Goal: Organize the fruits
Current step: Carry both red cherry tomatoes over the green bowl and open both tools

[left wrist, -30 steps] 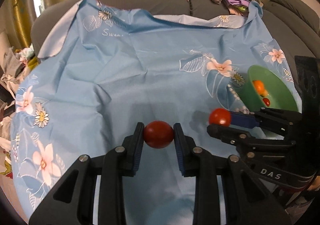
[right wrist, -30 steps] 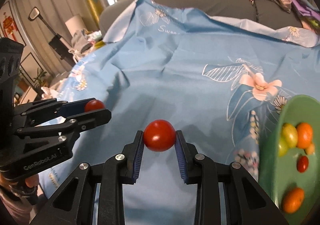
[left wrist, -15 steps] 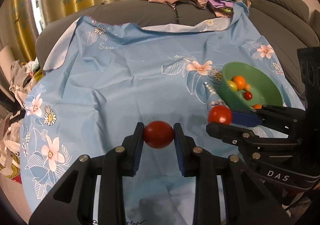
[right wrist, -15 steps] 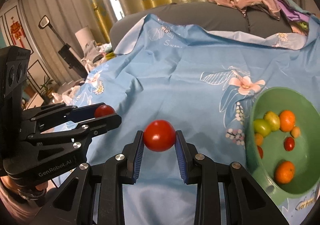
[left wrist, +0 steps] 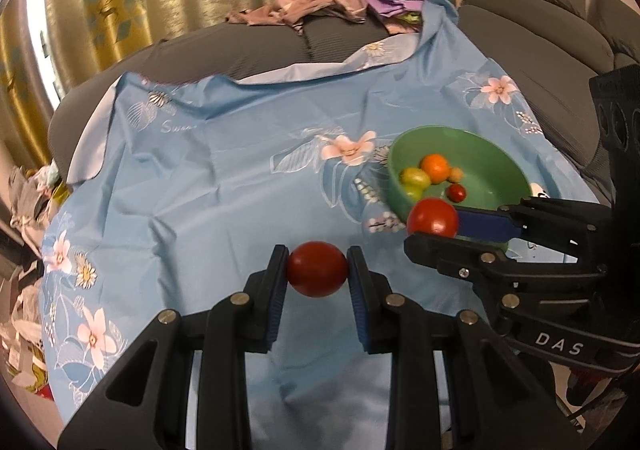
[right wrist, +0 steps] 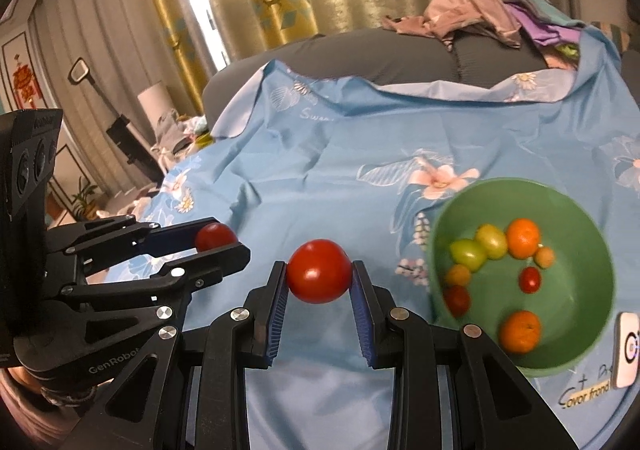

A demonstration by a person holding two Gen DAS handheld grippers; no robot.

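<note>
Each gripper carries a tomato toward the bowl [right wrist: 524, 368], which sits near the right edge of the blue cloth [left wrist: 224, 185] spread over the sofa. The left gripper [left wrist: 318, 270] has its jaws closed on a dark tomato [left wrist: 317, 269], gripped at its widest part and clear of the cloth. The right gripper [right wrist: 319, 272] holds a brighter tomato [right wrist: 319, 270] the same way, and stands just beside the bowl's near-left rim.

The bowl already holds small fruit: two green, several orange, two small red. Its right half looks bare, so that is the better spot to drop into.

To do this step well, I would bring the right gripper over the bowl first, since it is nearer, and lower the tomato close to the floor of the bowl before easing the jaws apart; a drop from height could bruise it or knock the others out. The left gripper should wait clear of the rim so the two tools do not collide.
</note>
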